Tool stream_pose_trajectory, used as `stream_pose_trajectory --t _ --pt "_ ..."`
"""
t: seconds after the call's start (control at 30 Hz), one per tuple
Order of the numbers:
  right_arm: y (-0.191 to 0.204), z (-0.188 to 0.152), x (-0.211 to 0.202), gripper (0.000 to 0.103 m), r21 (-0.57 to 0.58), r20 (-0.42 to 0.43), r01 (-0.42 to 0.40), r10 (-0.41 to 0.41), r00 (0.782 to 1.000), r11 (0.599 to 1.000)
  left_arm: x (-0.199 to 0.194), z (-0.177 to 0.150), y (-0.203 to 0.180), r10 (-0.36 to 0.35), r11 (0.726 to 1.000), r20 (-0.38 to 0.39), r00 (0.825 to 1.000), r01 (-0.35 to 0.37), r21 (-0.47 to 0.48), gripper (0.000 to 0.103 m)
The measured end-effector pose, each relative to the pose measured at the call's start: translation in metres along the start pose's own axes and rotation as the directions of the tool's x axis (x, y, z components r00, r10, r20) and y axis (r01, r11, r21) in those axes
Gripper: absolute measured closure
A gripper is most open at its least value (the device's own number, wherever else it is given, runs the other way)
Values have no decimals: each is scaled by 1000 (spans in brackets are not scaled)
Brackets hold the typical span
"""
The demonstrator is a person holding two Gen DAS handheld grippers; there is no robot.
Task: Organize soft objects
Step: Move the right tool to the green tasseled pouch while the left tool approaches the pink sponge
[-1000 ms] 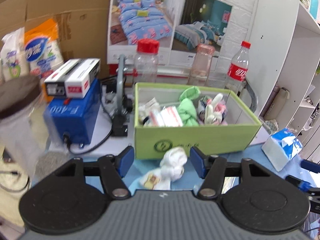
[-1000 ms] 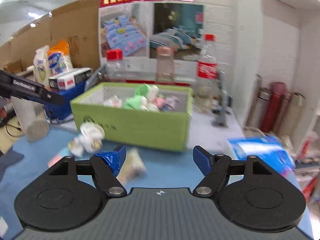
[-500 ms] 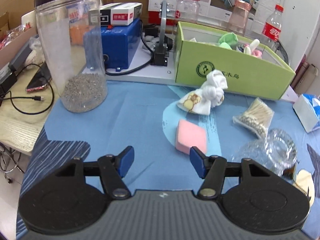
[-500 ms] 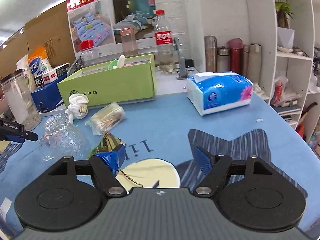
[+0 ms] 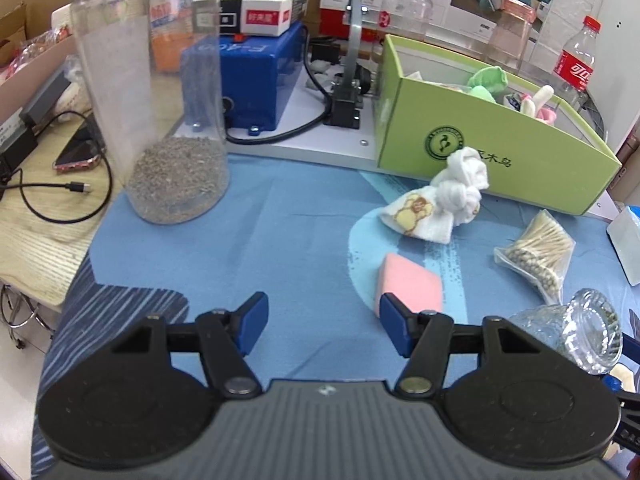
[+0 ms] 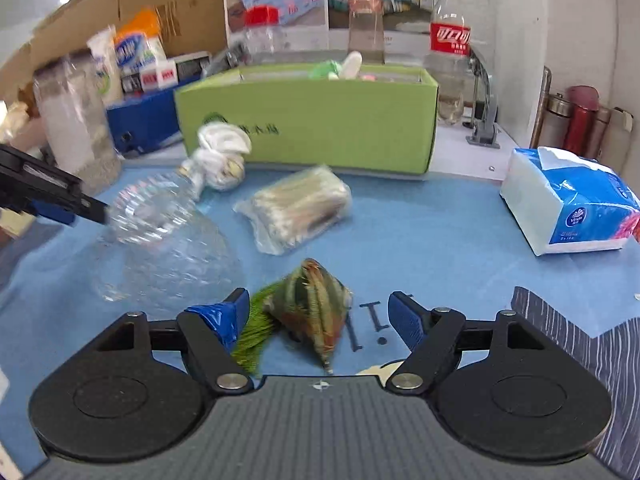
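A green box (image 5: 496, 132) holding several soft items stands at the back of the blue cloth; it also shows in the right wrist view (image 6: 312, 120). A knotted white sock bundle (image 5: 444, 200) lies in front of it. A pink sponge (image 5: 408, 284) lies just beyond my left gripper (image 5: 322, 320), which is open and empty. My right gripper (image 6: 318, 320) is open, with a green and brown cloth pouch with a tassel (image 6: 312, 304) lying between its fingers, untouched.
A tall clear jar with grey grains (image 5: 160, 92) stands at the left. A blue device (image 5: 248, 76) sits behind it. A bag of cotton swabs (image 6: 296, 208), a clear glass vase on its side (image 6: 160, 240) and a tissue pack (image 6: 572, 200) lie on the cloth.
Both grippers pulled back from the green box and dropped low over the cloth. The right gripper then moved in around the cloth pouch. The left gripper edged closer to the pink sponge.
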State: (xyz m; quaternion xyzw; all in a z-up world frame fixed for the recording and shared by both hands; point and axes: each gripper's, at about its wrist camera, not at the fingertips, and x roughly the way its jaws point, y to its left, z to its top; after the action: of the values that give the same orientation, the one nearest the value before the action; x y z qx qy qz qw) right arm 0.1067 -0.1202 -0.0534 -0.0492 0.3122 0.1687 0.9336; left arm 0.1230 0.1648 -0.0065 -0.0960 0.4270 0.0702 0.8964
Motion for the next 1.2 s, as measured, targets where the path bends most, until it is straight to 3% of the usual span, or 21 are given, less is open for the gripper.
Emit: stream_pose_trajectory --t 0.07,0.27,0.33,0.47,0.57,0.67,0.97,1.2 --pt "-7 -3 4 40 -13 -16 52 -52 999 999 -2 1 2 4 1000 7 1000 -4 2 42" --pt "-63 -27 -23 39 135 -30 227 -225 974 964 4 0 -11 -22 999 0 1000 22 34 42" --pt "-73 -33 -38 39 163 -32 247 -245 969 955 6 -1 -17 -31 998 -5 1000 31 48 41" --pt "-74 -37 -68 39 194 45 188 -200 979 963 13 2 -30 -62 996 -19 998 63 61 41" --pt "-70 -34 -67 39 211 65 122 -139 988 970 28 11 -40 -77 993 -52 996 81 81 40" --pt "-67 -28 -53 38 220 50 95 -108 993 971 45 15 -44 -46 995 -73 996 52 86 38" --pt "-57 -11 -22 38 106 9 50 -51 999 993 48 9 -55 -5 981 -21 1000 9 192 36" --pt "-55 0 12 37 57 -12 56 -55 998 997 52 10 -54 -49 973 8 999 46 227 35"
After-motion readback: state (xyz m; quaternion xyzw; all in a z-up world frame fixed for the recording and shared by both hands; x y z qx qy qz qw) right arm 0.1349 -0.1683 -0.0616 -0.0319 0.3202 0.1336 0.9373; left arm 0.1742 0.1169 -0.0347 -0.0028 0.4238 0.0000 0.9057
